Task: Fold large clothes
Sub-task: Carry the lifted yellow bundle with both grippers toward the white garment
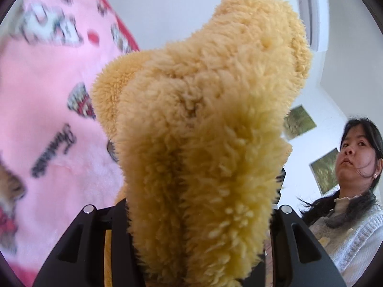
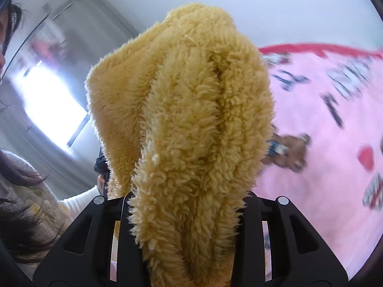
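Both grippers are pinching bunched folds of the fleece (image 1: 203, 131), a thick tan sherpa garment: the left gripper (image 1: 198, 215) is clamping one wad between its jaws, and the right gripper (image 2: 189, 205) is clamping another, each fold standing up past the fingers. The fleece is hanging in the air above the pink blanket (image 1: 47, 119), which is spreading out behind it. This is looking like the lift-and-spread step before a fold. Next, the person (image 1: 354, 167) is likely needing to pull the two corners apart, flatten the fleece onto the blanket, and keep both grips from slipping.
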A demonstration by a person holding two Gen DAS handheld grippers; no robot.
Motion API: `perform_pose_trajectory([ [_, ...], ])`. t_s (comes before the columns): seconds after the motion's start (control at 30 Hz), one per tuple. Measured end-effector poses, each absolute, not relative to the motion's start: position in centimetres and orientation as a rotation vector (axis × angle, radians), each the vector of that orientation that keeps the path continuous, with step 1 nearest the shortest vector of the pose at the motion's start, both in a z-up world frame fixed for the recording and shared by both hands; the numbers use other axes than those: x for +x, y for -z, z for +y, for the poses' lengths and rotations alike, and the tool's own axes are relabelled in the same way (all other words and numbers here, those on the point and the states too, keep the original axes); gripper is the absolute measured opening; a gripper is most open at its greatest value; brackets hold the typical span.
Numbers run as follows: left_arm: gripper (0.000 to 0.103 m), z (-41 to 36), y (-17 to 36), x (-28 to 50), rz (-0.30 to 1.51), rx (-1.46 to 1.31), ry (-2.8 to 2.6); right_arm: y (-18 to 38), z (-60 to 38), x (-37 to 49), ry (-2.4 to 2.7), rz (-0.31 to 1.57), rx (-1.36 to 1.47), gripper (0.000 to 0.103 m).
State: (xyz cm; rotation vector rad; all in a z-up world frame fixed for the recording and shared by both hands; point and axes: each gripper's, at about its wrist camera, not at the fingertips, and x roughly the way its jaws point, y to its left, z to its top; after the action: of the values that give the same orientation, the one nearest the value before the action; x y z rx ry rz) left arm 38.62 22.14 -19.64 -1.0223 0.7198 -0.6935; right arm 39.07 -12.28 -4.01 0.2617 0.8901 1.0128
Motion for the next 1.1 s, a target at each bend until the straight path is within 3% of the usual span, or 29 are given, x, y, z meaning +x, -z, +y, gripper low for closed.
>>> perform_pose_trajectory([
  [0.27, 0.039, 31.6, 11.1, 26.6, 0.511, -1.018, 0.441, -3.0, 1.8, 39.5, -1.327, 0.857, 0.160, 0.030],
  [0.57, 0.039, 50.8, 9.3, 23.5, 0.434, -0.971, 0.342, -4.9, 25.3, 40.1, -1.434, 0.794, 0.128, 0.030],
  [0.8, 0.040, 67.1, 13.1, 28.7, 0.530, -0.944, 0.349, -0.7, 42.6, 43.2, -1.368, 0.861, 0.150, 0.031],
  [1.1, 0.041, 77.8, 26.6, 37.6, 0.600, -1.083, 0.346, 10.3, 54.4, 49.6, -1.145, 1.028, 0.207, 0.031],
])
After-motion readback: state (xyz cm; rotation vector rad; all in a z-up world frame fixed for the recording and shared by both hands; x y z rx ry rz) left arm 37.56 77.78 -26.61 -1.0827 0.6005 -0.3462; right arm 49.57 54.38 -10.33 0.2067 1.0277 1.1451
